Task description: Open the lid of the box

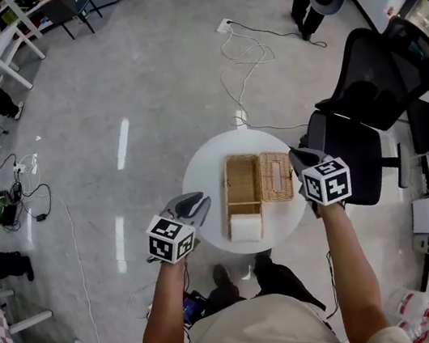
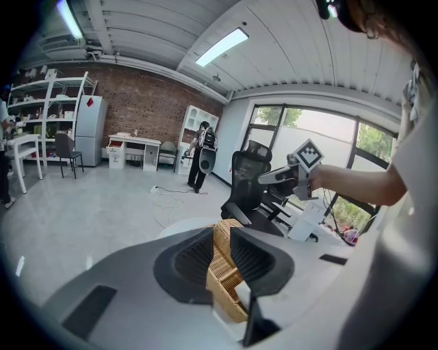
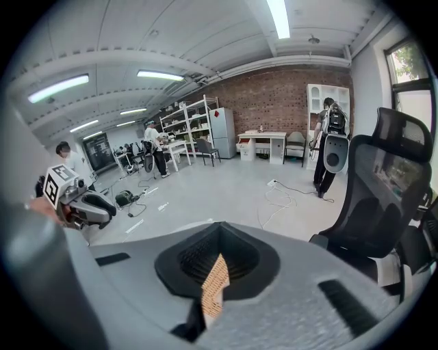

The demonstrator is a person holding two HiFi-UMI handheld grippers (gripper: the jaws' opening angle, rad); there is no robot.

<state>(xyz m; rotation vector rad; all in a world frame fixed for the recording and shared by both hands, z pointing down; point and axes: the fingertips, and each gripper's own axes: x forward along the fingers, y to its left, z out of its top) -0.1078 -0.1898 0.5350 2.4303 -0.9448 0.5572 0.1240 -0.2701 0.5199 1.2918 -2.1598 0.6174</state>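
Round white table (image 1: 199, 176) on grey polished floor (image 1: 141, 81). Loose cables (image 1: 248, 58) lie behind it, black mesh chair (image 1: 365, 91) at its right. Brick back wall (image 2: 150, 106), white shelving (image 2: 41, 102), fridge (image 2: 89, 130). Print in view: b/w square markers on gripper cubes. Task item: wicker box (image 1: 241, 182) mid-table, top open, white item (image 1: 247, 228) at its near end. Its lid (image 1: 276, 176), w/ oval slot, lies flat against box's right side. L gripper (image 1: 201, 203) at table's left edge, jaws narrowly apart, nothing held. R gripper (image 1: 298, 158) just beside lid's right edge, jaws at narrow slit, wicker seen through, no grip.
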